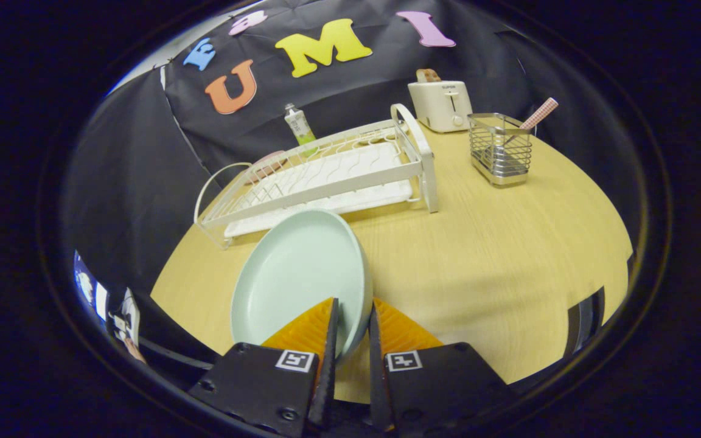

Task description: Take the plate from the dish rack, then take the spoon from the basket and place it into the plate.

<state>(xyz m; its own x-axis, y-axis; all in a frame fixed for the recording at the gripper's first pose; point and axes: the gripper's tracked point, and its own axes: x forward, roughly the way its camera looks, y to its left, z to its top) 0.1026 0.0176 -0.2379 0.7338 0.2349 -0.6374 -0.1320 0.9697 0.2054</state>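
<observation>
A pale mint-green plate (296, 274) stands tilted on edge just in front of the white dish rack (332, 176), above the wooden table. My gripper (353, 307) is shut on the plate, one finger on each side of its near rim. Beyond the fingers to the right stands a wire basket (501, 152) with the spoon's checked pink handle (539, 114) sticking up out of it; the spoon's bowl is hidden inside.
A cream toaster (440, 104) with a slice in it stands behind the rack's right end. A small green-and-white tube (299, 126) and a pinkish item (265, 164) sit behind the rack. Bare wooden table (496, 261) stretches to the right of the plate.
</observation>
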